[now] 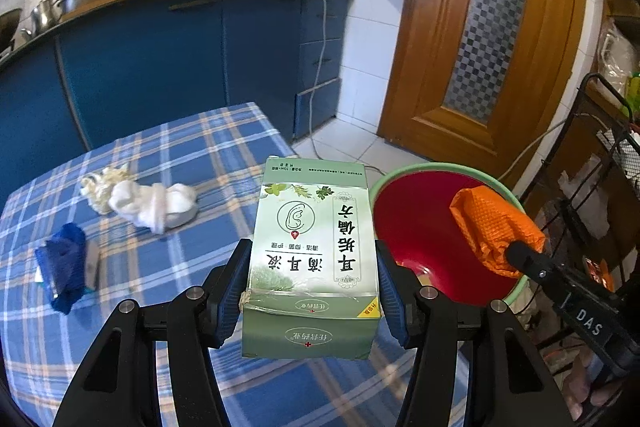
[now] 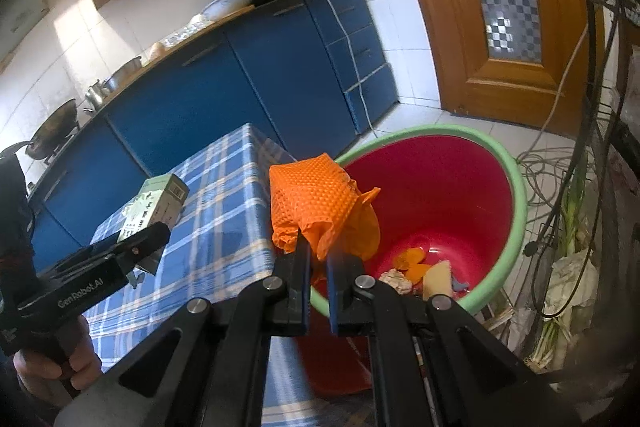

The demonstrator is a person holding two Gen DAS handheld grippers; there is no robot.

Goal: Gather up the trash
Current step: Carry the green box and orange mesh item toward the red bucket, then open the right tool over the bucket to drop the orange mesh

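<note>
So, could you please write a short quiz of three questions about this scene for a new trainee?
1. True or false: the right gripper is shut on the orange wrapper.
2. What does the left gripper hold?
A. white tissue
B. green box
C. blue cloth
3. Fill in: the red bucket has a ____ rim.

Key:
1. True; the wrapper hangs at the bucket's near rim.
2. B; the green box sits between its pads, while the white tissue and blue cloth lie on the checked tablecloth.
3. Green.
</note>
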